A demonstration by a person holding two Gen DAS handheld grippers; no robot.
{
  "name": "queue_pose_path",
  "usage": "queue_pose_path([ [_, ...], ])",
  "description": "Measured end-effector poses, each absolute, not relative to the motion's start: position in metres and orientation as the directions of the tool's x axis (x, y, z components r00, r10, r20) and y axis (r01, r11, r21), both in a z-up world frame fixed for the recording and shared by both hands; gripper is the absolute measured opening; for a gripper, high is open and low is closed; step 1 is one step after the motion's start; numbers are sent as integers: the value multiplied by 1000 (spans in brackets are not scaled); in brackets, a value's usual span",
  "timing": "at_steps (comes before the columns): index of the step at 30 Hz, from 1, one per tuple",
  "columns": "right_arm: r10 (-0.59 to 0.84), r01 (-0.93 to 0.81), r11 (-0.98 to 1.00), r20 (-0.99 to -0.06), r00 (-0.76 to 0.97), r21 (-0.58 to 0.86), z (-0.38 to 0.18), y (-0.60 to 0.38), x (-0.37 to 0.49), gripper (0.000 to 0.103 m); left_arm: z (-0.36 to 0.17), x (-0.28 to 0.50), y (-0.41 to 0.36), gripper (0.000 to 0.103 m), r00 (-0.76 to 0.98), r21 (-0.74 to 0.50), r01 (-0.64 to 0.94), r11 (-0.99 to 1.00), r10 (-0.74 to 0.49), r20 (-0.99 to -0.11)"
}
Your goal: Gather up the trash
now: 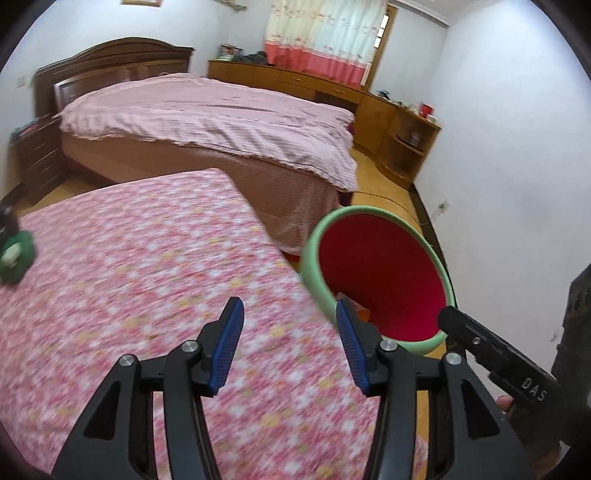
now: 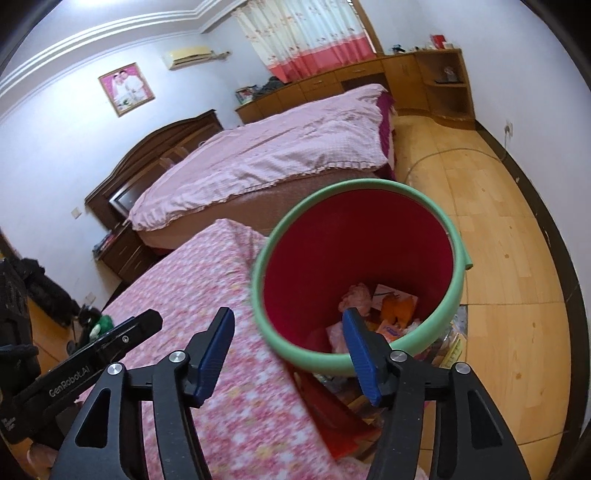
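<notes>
Both grippers have their blue pads spread apart, and nothing is pinched between them. From its own camera, the left gripper (image 1: 290, 314) hangs over a pink flowery cloth (image 1: 147, 277) that covers a flat surface, near the cloth's right edge. The right gripper (image 2: 288, 325) hangs over the same cloth's edge, with its right pad in front of a red bin with a green rim (image 2: 360, 258). The bin stands just beside the cloth's edge. Trash (image 2: 384, 310) lies at the bottom of the bin: pink crumpled bits and orange wrappers. More wrappers (image 2: 450, 347) lie on the floor close beside the bin. A green thing (image 1: 16, 254) sits at the far left of the cloth, too blurry to tell what it is. Behind the cloth stands a big bed (image 1: 207, 118) with a pink blanket and a dark wooden headboard (image 1: 110, 62). Yellow wooden cabinets (image 1: 295, 81) run along the far wall under a curtain (image 1: 321, 33) that is white on top and pink below. The floor (image 2: 498, 240) is light wood. A framed picture (image 2: 125, 88) and an air conditioner (image 2: 188, 55) hang on the white wall.
</notes>
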State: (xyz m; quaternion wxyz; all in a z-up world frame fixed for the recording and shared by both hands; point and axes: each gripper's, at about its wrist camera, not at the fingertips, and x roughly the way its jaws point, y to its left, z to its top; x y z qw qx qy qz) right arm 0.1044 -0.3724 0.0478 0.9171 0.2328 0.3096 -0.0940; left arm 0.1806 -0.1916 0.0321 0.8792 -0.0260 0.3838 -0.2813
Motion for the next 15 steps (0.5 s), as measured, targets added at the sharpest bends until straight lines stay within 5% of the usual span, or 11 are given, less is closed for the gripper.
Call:
queue_pose_path([
  [15, 15, 192, 935, -577, 816, 297, 65, -286, 79, 76, 45, 125, -83, 62, 691, -212, 244, 946, -323, -647],
])
